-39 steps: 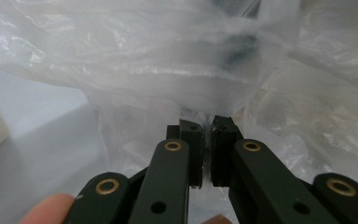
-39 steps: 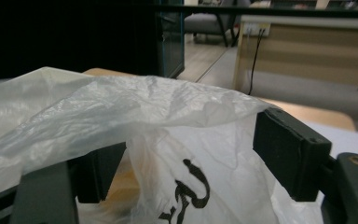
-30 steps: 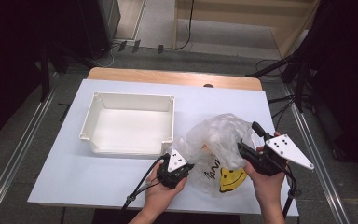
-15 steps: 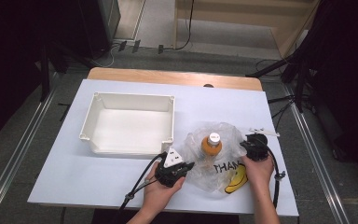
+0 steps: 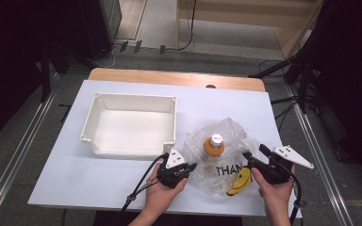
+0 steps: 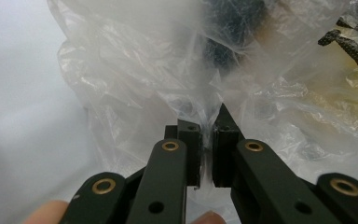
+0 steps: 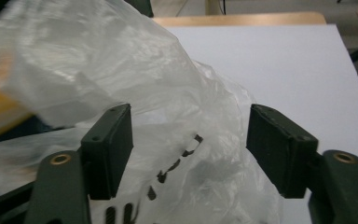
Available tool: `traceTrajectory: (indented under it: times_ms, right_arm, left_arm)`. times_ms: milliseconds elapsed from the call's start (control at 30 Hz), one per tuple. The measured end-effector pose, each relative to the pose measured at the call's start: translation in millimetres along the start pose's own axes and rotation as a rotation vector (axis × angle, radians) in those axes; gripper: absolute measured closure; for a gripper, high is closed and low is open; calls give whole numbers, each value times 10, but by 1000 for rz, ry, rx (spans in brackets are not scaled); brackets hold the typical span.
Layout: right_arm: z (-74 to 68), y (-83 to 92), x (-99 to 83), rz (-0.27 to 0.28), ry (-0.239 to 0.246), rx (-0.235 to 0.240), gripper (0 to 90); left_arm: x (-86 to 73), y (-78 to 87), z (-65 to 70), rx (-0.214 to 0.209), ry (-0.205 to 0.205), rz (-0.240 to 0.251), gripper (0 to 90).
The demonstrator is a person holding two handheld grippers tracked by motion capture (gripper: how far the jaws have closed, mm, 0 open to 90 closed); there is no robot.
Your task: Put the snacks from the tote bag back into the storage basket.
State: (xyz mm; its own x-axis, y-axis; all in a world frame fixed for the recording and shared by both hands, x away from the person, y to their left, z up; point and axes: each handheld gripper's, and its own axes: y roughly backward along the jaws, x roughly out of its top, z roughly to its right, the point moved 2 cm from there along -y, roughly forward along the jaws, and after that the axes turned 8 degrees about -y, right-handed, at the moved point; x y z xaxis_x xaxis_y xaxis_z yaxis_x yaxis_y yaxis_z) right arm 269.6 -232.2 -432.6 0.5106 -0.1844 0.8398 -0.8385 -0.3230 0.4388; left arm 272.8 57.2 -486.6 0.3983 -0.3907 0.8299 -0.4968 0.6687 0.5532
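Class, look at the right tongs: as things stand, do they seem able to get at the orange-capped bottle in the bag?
Probably yes. The right tongs stand open beside the plastic bag; the bottle stands upright with its cap clear of the bag's open mouth, which the left tongs, shut on the bag's edge, hold.

Clear plastic bag [image 5: 221,160] crumpled on table, orange-capped bottle [image 5: 214,145] upright inside.

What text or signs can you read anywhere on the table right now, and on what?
"THAN": black capitals on the clear plastic bag; the rest runs under the right tongs.
Yellow smiley face printed on the bag below it, no words.
Bottle inside the bag: label too small to read.
White tray: no markings.
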Motion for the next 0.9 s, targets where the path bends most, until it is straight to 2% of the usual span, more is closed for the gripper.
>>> traceTrajectory:
  times_ms: [67, 100, 133, 167, 200, 233, 300, 400, 467, 500, 533, 567, 600, 633, 667, 700, 733, 767, 800, 833, 867, 900]
  right_arm:
    - [-19, 39, 5, 8, 5, 6, 295]
    - [-87, 138, 27, 34, 32, 31, 257]
    - [-87, 138, 27, 34, 32, 31, 257]
    - [-175, 210, 57, 49, 53, 66, 223]
    - [-175, 210, 57, 49, 53, 66, 223]
    - [-211, 232, 73, 56, 63, 86, 213]
    - [-380, 287, 172, 85, 100, 135, 211]
    - [-454, 264, 236, 102, 105, 130, 249]
    - [-473, 194, 293, 118, 103, 127, 372]
    - [-472, 90, 335, 100, 72, 138, 525]
    - [-472, 90, 335, 100, 72, 138, 525]
    - [-457, -47, 348, 74, 64, 115, 672]
    - [-446, -105, 337, 71, 71, 82, 753]
    - [-416, -212, 295, 45, 72, 17, 831]
    - [-416, -212, 295, 45, 72, 17, 831]
    - [-386, -281, 262, 21, 64, -9, 868]
    - [-328, -386, 192, -28, 36, -30, 893]
    - [-212, -543, 48, -112, 9, -66, 900]
    - [-212, -543, 48, -112, 9, -66, 900]
    - [-85, -662, -122, -187, -11, -107, 900]
    - [-85, -662, -122, -187, -11, -107, 900]
    - [38, -721, -283, -245, -21, -156, 900]
  left_arm:
    - [0, 1, 1, 0, -1, -3, 864]
    - [0, 0, 1, 2, -4, -5, 864]
    - [0, 0, 1, 2, -4, -5, 864]
    - [0, -1, 2, 4, -5, -6, 863]
    - [0, -3, 3, 5, -6, -4, 863]
    - [0, -4, 3, 7, -9, -6, 864]
    - [1, -8, 13, 12, -11, -6, 865]
    - [2, -12, 15, 10, -10, -7, 866]
    - [1, -12, 14, 10, -9, -7, 867]
    - [1, -12, 15, 10, -11, -10, 869]
    - [1, -12, 15, 10, -11, -10, 871]
    - [1, -16, 18, 16, -11, -13, 872]
    - [1, -16, 18, 16, -11, -13, 873]
    - [1, -20, 14, 24, -9, -20, 874]
    - [1, -20, 14, 24, -9, -20, 876]
    - [0, -22, 9, 27, -7, -23, 876]
    - [-1, -22, 6, 27, -2, -25, 878]
    - [-2, -20, 2, 28, -1, -30, 880]
    - [-2, -20, 2, 28, -1, -30, 880]
    - [-3, -20, 1, 30, 0, -31, 881]
    - [-3, -21, 0, 30, 0, -32, 881]
    - [-2, -23, 1, 34, -1, -40, 883]
